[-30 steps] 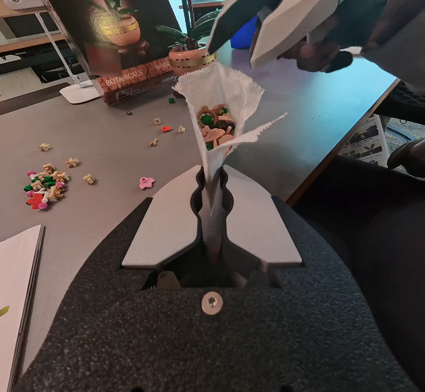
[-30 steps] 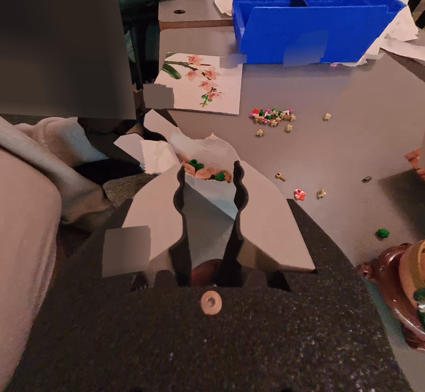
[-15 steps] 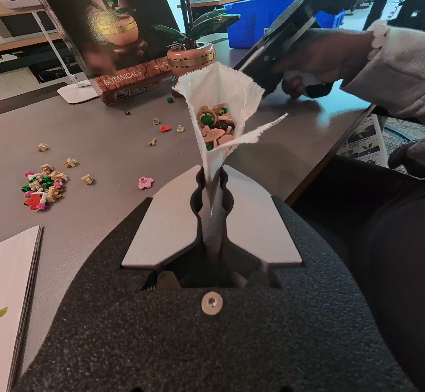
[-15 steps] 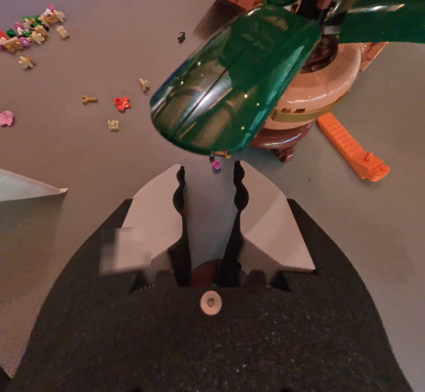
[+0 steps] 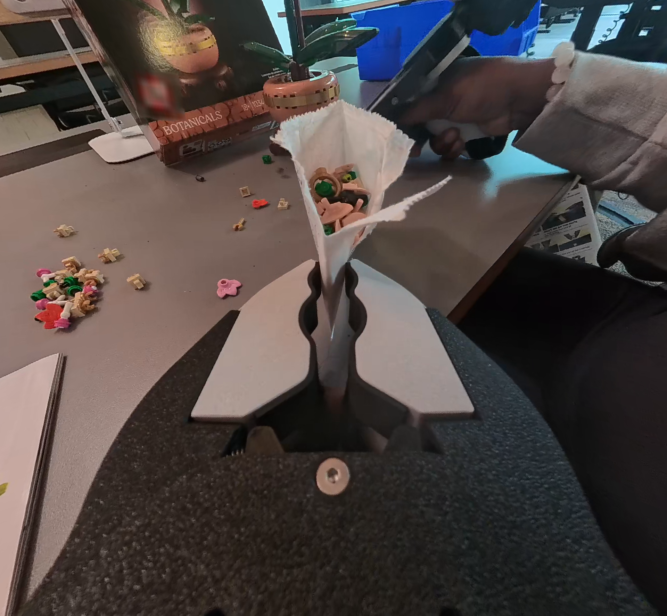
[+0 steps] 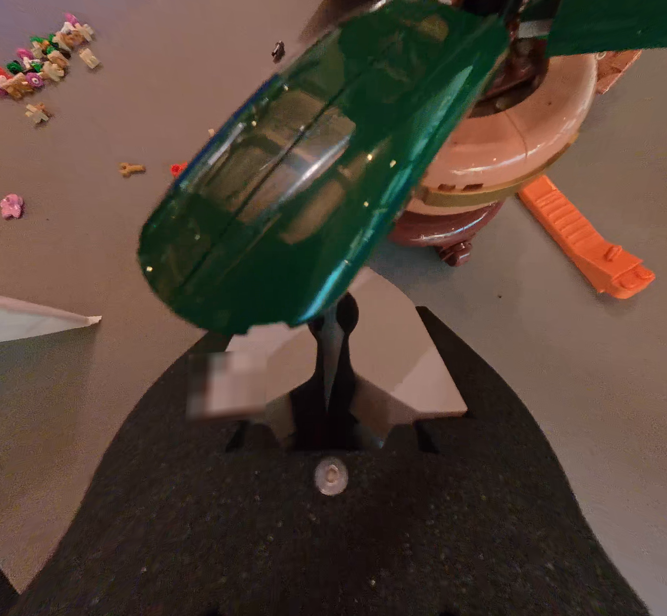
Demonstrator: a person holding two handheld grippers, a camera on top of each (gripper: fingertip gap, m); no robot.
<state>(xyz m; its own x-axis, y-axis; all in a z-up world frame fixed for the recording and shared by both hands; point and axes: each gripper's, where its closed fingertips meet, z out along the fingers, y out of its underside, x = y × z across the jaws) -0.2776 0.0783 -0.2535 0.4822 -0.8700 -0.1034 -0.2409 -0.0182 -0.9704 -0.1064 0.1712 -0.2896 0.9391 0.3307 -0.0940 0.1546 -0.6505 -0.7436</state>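
My left gripper (image 5: 332,268) is shut on the bottom of a white paper bag (image 5: 343,143) and holds it upright above the grey table (image 5: 180,208). The bag's mouth is open, with tan, pink and green brick pieces (image 5: 335,201) inside. My right gripper (image 6: 330,324) has its jaws almost together. Its tips are hidden under a glossy green leaf (image 6: 288,183) of a brick-built plant in a pink pot (image 6: 505,150). I cannot tell whether they touch the leaf. In the left wrist view a hand holds the right gripper's black body (image 5: 426,60) beside the pot (image 5: 299,93), behind the bag.
An orange brick separator (image 6: 577,237) lies right of the pot. A pile of small pieces (image 5: 65,295) and scattered ones, including a pink flower (image 5: 228,287), lie on the table. A dark product box (image 5: 173,39), a blue bin (image 5: 397,39) and a booklet (image 5: 25,454) stand around. The table edge (image 5: 505,255) is at right. The gap from one gripper's tips to the other's is roughly 20 centimetres.
My right gripper left the bag's mouth, swung over to the potted plant, moved in under the green leaf and closed its jaws. My left gripper kept holding the bag still.
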